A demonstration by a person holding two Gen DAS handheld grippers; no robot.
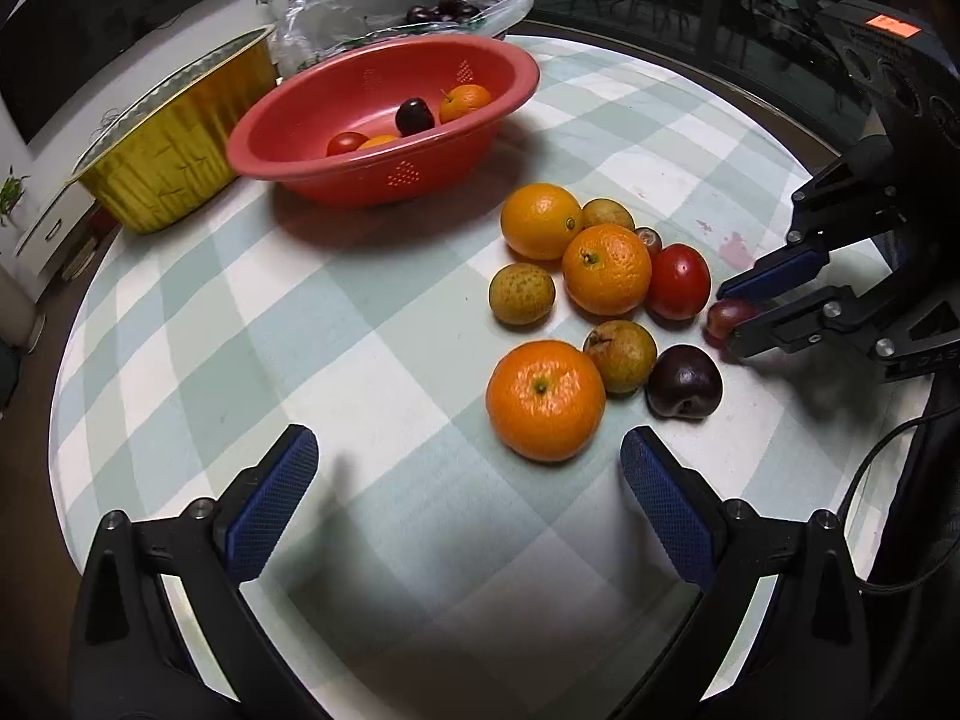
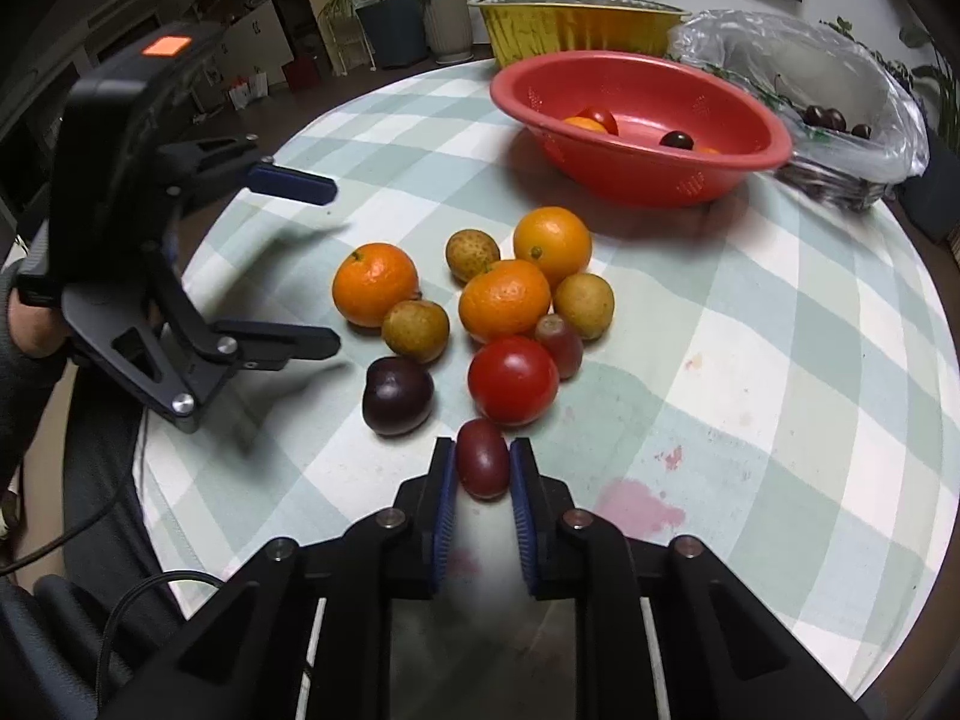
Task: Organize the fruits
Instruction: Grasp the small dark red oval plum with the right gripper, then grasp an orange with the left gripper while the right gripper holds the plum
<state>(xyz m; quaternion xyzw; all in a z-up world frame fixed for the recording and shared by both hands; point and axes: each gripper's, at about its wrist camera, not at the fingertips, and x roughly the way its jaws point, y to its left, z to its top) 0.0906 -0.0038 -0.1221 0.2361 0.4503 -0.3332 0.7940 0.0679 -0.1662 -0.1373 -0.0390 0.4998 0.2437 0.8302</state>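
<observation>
Right tongs (image 2: 483,462) clamped on small red grape (image 2: 482,467) just before red tomato (image 2: 513,380), dark plum (image 2: 397,395) left of tomato, oranges and longans behind, red basin (image 2: 636,180) farther back, left tongs (image 1: 468,504) wide open, empty, above checked surface (image 1: 360,324).

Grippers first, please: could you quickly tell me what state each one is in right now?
Left claw: open, holding nothing.
Right claw: closed on the small red grape, still on the table.
</observation>
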